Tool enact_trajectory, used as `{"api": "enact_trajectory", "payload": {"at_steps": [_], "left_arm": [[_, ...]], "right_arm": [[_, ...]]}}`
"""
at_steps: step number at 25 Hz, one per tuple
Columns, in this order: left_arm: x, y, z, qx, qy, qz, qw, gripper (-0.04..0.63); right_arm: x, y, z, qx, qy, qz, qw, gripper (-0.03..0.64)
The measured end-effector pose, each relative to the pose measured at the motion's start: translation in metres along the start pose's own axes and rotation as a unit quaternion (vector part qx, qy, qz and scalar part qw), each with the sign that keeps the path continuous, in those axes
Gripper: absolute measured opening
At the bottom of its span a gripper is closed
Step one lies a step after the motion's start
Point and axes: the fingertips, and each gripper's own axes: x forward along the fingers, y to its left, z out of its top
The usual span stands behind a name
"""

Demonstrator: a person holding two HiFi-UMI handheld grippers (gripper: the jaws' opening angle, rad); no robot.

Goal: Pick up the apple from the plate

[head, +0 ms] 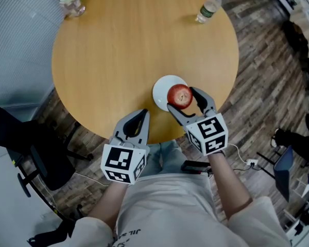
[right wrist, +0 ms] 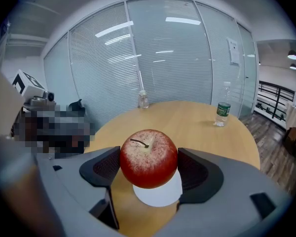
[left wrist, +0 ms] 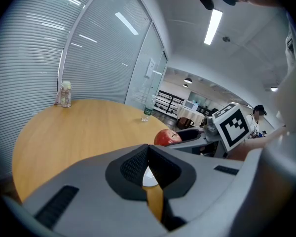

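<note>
Round table (head: pixel 118 45) | right tongs (head: pixel 181 99) clamp apple (head: pixel 179 94) over plate (head: pixel 161 88) | left tongs (head: pixel 142 115) closed

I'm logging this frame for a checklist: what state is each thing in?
Right gripper: shut on the apple.
Apple: held over the plate.
Left gripper: shut, empty.
Plate: flat on the table.
Water bottle: upright, capped.
Small jar: upright.

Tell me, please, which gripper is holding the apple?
The right gripper: its fingers clamp the apple, while the left gripper is shut and empty.
</note>
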Motion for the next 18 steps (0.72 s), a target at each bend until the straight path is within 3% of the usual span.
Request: {"api": "enact_trajectory", "payload": {"at_steps": [12,18], "left_arm": [[-0.021,-0.030,0.017,0.025,-0.026,-0.013,0.9993,0.003],[-0.032,-0.048,0.015,0.039,-0.024,-0.026,0.9986,0.003]], "right_arm": [[-0.056,0.019,0.022,0.009,-0.035,-0.007,0.999,0.380],[-0.076,0.024,0.020,0.016,-0.026,-0.013,0.999,0.380]]}}
